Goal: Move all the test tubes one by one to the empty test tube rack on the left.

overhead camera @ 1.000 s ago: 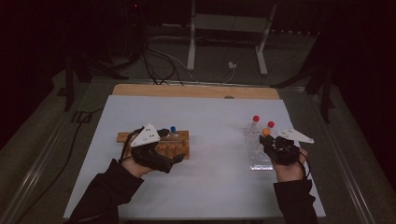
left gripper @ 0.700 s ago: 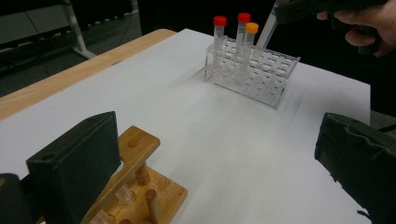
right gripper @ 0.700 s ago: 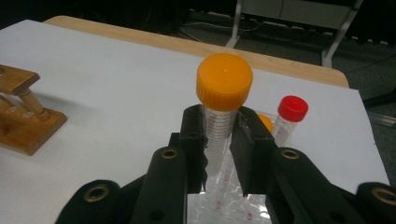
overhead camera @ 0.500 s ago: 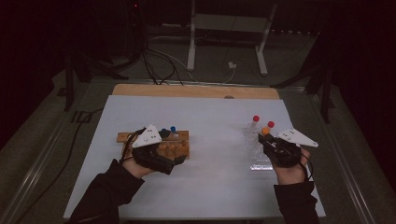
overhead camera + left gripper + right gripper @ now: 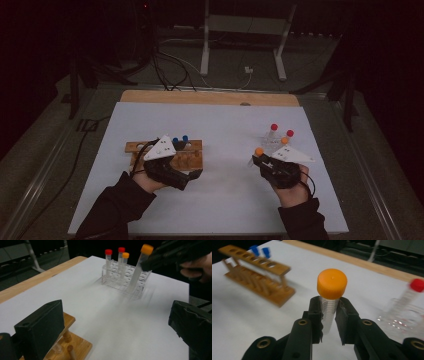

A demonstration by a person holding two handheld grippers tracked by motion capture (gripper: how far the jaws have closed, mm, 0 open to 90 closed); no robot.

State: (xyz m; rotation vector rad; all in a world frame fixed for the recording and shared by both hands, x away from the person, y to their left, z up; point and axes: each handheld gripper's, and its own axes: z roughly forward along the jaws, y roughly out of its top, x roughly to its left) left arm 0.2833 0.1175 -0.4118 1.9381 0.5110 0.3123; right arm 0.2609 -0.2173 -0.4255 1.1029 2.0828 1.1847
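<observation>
— What does the right gripper [image 5: 329, 315] have?

— Its jaws are clamped on an orange-capped tube [image 5: 331, 293], held just below the cap and lifted beside the clear rack [image 5: 125, 273].

— And the left gripper [image 5: 192, 175]?

— Jaws wide apart with nothing between them, at the wooden rack [image 5: 192, 150], where two blue-capped tubes [image 5: 180, 140] stand.

— Farther off?

— Two red-capped tubes [image 5: 108, 257] and another orange-capped one [image 5: 125, 258] stand upright in the clear rack.

1. Right tongs [image 5: 329, 322] clamped on an orange-capped tube [image 5: 331, 300], held upright.
2. Wooden rack [image 5: 257, 277] blurred at far left, perhaps holding two blue-capped tubes [image 5: 260, 251].
3. Red-capped tube [image 5: 412, 293] at right.
</observation>
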